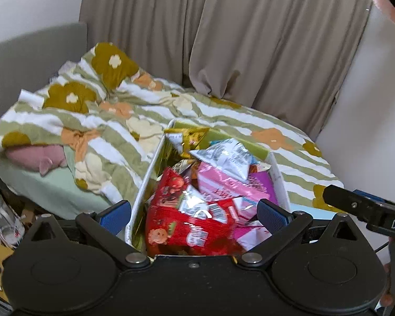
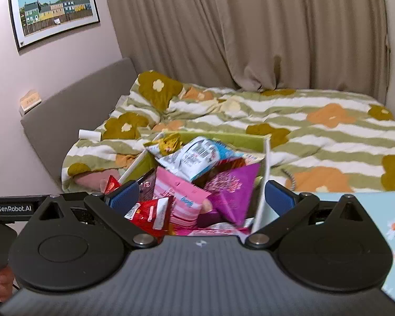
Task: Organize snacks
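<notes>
Above the overfilled box (image 2: 263, 168), both grippers, left (image 1: 194, 214) and right (image 2: 201, 197), are held wide open and empty; loosely heaped packets (image 2: 192, 158) may be spilled if nudged.

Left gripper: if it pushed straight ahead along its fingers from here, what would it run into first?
Most likely the red snack bag lying nearest in the white box. The left gripper is open, its fingers straddling that end of the pile. Depth is hard to judge in the fisheye view, so the box's near rim might touch first.
</notes>
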Demonstrator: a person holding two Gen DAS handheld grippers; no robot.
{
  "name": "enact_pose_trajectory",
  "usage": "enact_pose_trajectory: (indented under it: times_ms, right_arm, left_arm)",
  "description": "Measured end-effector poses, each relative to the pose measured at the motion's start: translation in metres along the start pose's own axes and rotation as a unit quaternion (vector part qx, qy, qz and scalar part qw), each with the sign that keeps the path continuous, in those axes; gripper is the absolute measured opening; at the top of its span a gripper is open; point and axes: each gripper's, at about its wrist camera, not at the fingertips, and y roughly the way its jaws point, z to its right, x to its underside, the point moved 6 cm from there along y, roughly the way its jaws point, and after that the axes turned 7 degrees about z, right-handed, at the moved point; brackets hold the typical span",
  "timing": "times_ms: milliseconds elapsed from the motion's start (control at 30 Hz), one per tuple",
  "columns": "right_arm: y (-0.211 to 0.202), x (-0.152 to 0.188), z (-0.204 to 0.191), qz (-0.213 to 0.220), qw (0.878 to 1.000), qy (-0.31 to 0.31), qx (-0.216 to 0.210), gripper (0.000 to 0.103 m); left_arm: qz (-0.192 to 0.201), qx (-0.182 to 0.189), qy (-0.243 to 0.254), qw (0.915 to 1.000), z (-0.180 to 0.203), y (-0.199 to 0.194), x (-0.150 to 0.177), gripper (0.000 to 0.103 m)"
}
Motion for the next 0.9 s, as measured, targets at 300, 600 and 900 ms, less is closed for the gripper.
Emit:
enact_pose_trajectory:
  times_ms: [300,600,900]
  right_arm:
    - [-0.077,-0.012,0.033,0.022,0.997,-0.003,0.070,0.103]
    - [-0.138,0.020,0.064,0.001,0.989,-0.014,0.145,0.103]
    - [-0.165,0.060,0.075,-0.027,0.984,0.004,0.177,0.103]
  left_arm:
    - [0.069,-0.026,0.083,0.9938,0.062,-0.061,0.004,0.103]
    - [0.074,-0.033,0.135,0.9875,0.102,-0.087,0.041,0.103]
    - [0.044,-0.034,0.150,0.9871,0.110,-0.092,0.075,0.103]
